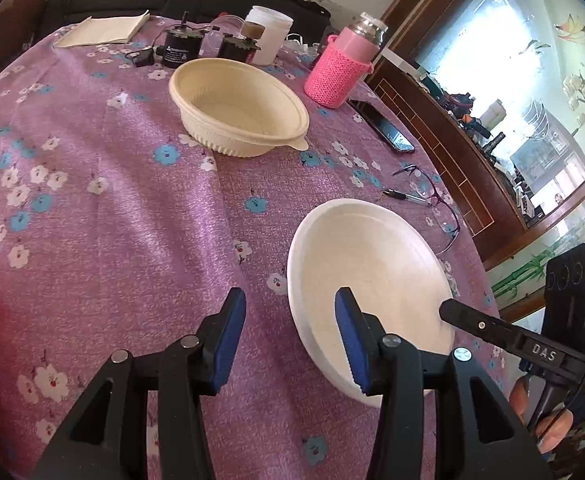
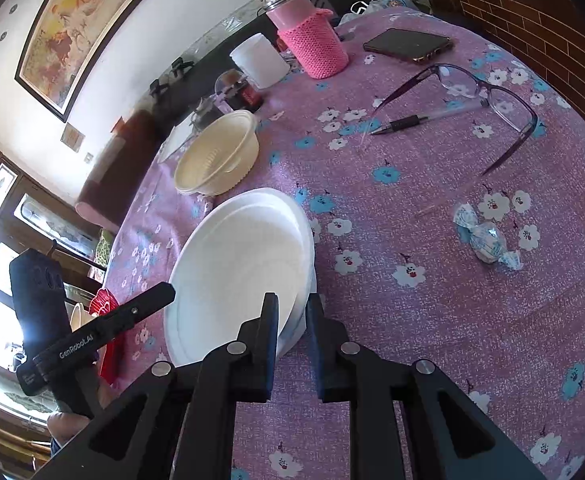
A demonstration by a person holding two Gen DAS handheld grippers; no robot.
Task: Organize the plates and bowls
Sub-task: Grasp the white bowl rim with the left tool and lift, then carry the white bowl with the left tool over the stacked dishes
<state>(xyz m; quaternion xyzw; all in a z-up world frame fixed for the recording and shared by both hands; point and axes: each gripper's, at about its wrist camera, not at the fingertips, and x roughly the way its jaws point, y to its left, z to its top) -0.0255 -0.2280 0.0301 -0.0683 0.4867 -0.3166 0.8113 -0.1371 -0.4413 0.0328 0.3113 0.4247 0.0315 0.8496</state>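
A round table under a purple cloth (image 1: 112,208) printed with white and blue flowers fills both views, with a dark sofa and a framed painting (image 2: 88,20) behind it. The white plates (image 2: 240,264) sit near the table's edge; from the right wrist they look like a stack of 2, the upper one tilted, though I cannot count them for sure. The right gripper (image 2: 292,316) has its jaws narrowly parted around the near rim of that stack, and whether the pads press it I cannot tell. The left gripper (image 1: 290,340) stands part open with nothing between its blue pads (image 1: 228,344), its right finger over the plate's near rim. The cream bowl (image 1: 240,108), ribbed on its side with a small tab on the rim, sits further in, well apart from the plates. Plates and bowl look like light, thin disposable ware: stiff enough to lift by the rim, likely to flex or crack under a hard squeeze, and easily slid on the cloth, so a gentle pinch at the rim seems best. Readable writing: "DAS" on the right gripper's arm in the left view, "GenRobot.AI" on the left gripper's arm in the right view. Glasses (image 2: 488,96), a pen (image 2: 408,122), a phone (image 2: 408,46), a pink flask (image 1: 342,68) and a wrapped sweet (image 2: 486,240) lie nearby.
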